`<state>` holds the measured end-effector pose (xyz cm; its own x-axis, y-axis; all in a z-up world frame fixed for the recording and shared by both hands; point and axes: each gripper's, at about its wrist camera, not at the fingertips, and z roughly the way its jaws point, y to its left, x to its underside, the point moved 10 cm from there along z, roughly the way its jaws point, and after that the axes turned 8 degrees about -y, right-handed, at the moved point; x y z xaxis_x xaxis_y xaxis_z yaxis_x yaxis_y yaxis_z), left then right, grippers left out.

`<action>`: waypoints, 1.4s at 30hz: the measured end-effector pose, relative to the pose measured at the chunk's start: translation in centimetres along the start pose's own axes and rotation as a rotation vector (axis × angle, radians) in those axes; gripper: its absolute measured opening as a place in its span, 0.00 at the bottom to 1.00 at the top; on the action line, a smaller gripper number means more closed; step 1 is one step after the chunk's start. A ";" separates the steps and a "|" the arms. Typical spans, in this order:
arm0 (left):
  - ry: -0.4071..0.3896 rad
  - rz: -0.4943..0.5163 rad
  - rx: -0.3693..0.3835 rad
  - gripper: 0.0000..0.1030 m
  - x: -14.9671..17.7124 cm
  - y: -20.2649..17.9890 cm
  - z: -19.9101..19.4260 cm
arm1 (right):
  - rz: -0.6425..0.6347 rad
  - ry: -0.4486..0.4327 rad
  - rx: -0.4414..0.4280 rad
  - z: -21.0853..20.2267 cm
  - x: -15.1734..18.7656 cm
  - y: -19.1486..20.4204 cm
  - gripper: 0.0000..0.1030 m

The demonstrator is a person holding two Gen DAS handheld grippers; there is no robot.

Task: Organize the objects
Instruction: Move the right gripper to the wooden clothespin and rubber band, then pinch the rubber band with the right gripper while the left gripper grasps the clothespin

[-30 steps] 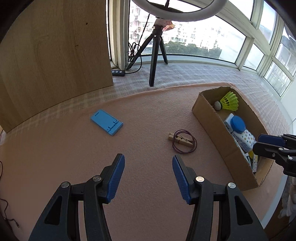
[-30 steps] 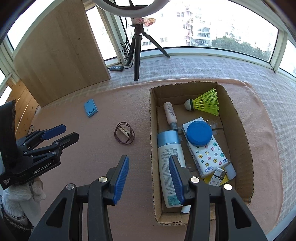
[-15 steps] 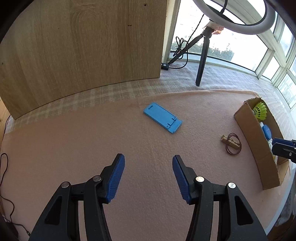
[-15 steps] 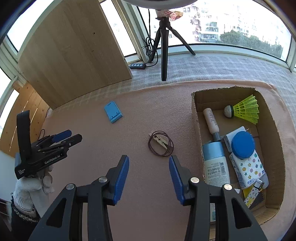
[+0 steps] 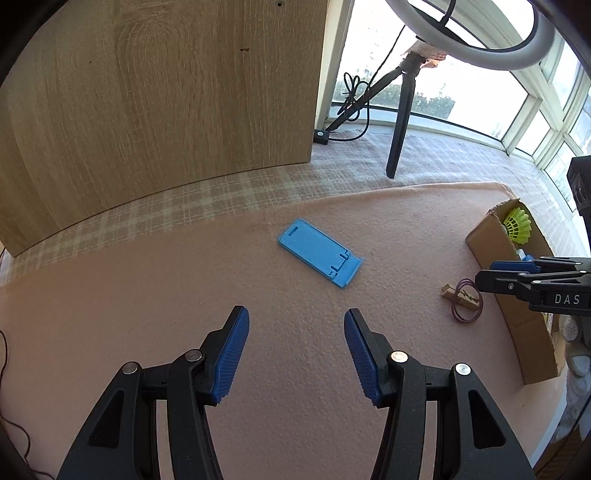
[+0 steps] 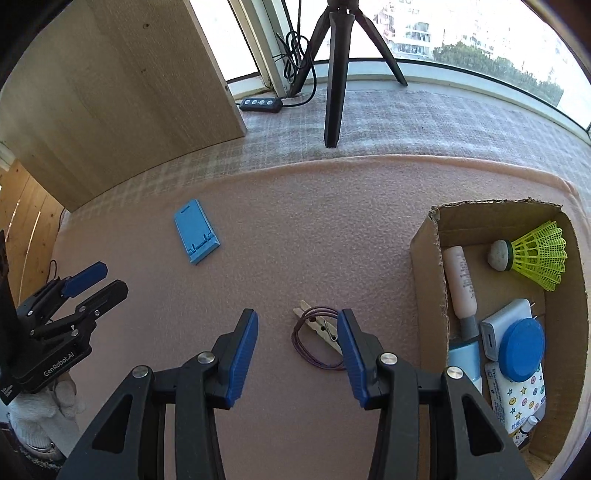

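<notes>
overhead, both grippers hang above a fuzzy pink fleece blanket [image 5: 155, 302], each with its ribbed blue pads standing apart and nothing between them. the left gripper [image 5: 296, 349] points toward a flat, rectangular blue plastic phone stand [image 5: 319, 257] lying alone on the fleece, well short of it. the right gripper [image 6: 297, 349] hovers over a pale wooden clothespin [image 6: 320, 326] with a thin, dark purple elastic loop [image 6: 314, 345] around it; both lie on the blanket just beside the right pad. to their right stands an open corrugated cardboard box [image 6: 424, 266].

only the right wrist view looks down into the box: a yellow mesh-skirted shuttlecock [image 6: 532, 254], a slim pinkish tube [image 6: 460, 284], a round blue lid [image 6: 521, 345] on a white block, and a star-printed pack [image 6: 517, 400]. the left wrist view gives just the box's outer wall and the shuttlecock's top, but shows a white ring light [image 5: 469, 33] above the black tripod [image 5: 400, 110] and more of the grained wooden panel [image 5: 159, 103].
</notes>
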<state>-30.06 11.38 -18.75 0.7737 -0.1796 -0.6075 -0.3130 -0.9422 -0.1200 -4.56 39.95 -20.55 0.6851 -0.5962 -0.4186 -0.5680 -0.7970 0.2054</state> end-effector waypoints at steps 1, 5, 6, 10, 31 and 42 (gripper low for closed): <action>0.000 0.002 0.001 0.56 -0.1 0.0 0.1 | 0.004 0.009 0.003 0.3 0.0 -0.3 0.40; 0.003 0.002 0.002 0.56 -0.3 0.1 0.4 | -0.011 0.025 0.026 1.2 -0.1 -0.9 0.39; 0.004 -0.001 0.003 0.56 -0.4 0.2 0.6 | -0.016 0.028 0.030 1.4 -0.2 -0.9 0.39; 0.005 -0.010 0.007 0.56 -1.0 0.3 1.0 | -0.035 0.044 0.051 2.4 -0.3 -1.2 0.39; 0.002 -0.013 0.011 0.56 -1.8 0.2 1.9 | -0.006 0.114 0.001 3.4 1.0 -1.3 0.03; 0.011 0.025 0.071 0.55 -2.0 -3.3 3.0 | -0.002 0.064 -0.046 0.4 3.3 0.0 0.02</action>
<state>-32.23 15.67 -19.47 0.7712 -0.2061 -0.6023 -0.3700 -0.9150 -0.1607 -2.49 38.05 -22.24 0.7149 -0.5984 -0.3618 -0.5461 -0.8009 0.2456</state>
